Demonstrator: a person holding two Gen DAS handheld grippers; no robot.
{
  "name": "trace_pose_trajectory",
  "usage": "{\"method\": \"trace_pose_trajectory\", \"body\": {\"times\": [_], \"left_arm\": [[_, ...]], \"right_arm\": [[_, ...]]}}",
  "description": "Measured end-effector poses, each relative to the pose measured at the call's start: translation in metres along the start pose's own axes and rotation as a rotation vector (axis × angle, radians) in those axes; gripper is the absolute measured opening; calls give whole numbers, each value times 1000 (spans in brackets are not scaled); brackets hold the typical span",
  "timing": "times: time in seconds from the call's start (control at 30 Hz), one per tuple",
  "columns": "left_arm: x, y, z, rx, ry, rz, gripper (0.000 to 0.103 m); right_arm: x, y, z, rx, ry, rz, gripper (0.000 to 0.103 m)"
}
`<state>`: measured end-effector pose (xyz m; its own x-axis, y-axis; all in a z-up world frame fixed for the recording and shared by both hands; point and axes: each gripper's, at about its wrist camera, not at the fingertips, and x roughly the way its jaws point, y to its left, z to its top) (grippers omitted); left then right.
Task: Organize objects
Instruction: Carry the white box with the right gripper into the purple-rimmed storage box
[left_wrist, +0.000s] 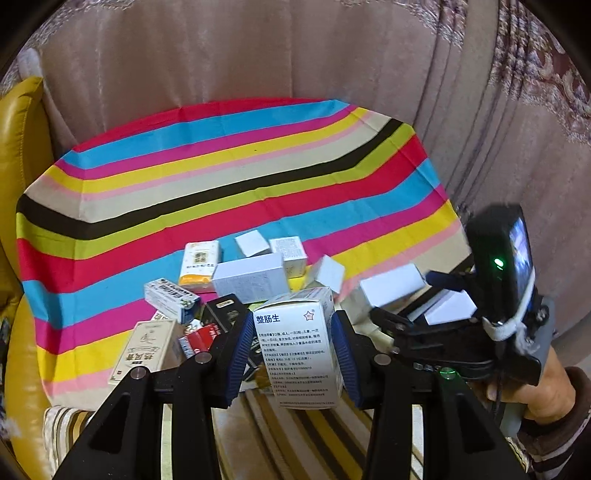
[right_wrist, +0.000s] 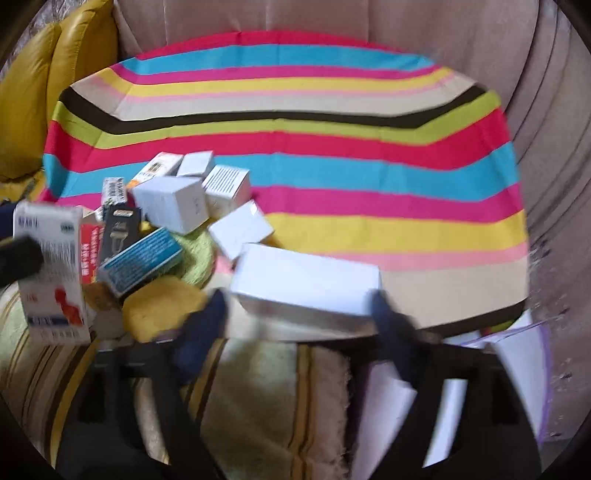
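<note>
In the left wrist view my left gripper (left_wrist: 293, 356) is shut on an upright white medicine box with blue print (left_wrist: 295, 347), lifted in front of a pile of small boxes (left_wrist: 251, 277). That same box (right_wrist: 51, 266) appears at the left of the right wrist view. My right gripper (right_wrist: 297, 299) stands wide open around a long white box (right_wrist: 306, 280) at the front edge of the striped cloth (right_wrist: 332, 147). Its blue pads (right_wrist: 201, 332) flank the box's two ends, and this part is blurred. From the left wrist view the right gripper (left_wrist: 413, 299) is seen at the right, held by a hand (left_wrist: 535, 387).
Several boxes lie heaped on the cloth's near left part (right_wrist: 166, 206), over a green and yellow cloth (right_wrist: 166, 306). A yellow cushion (left_wrist: 22, 155) is at the left, a pink curtain (left_wrist: 221, 55) behind. A striped towel (right_wrist: 258, 398) and white papers (right_wrist: 517, 369) lie near the front.
</note>
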<state>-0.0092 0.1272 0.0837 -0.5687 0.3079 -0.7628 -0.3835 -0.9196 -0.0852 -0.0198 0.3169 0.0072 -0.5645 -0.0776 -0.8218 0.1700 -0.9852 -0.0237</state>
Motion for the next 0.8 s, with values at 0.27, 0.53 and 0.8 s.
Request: {"method": "trace_pose_trajectory", "body": {"times": [0.27,0.53,0.8], "left_arm": [[9,2,-3,-16,7,-33,45],[10,3,-2,-42,6,-48,45],[5,-10,9,-52,-5,-89,45]], "right_arm": [[4,-17,-1,44,-1,-17,98],[22,1,15,54,66,-59,101],[21,-4,14,79,49,-51,91]]}}
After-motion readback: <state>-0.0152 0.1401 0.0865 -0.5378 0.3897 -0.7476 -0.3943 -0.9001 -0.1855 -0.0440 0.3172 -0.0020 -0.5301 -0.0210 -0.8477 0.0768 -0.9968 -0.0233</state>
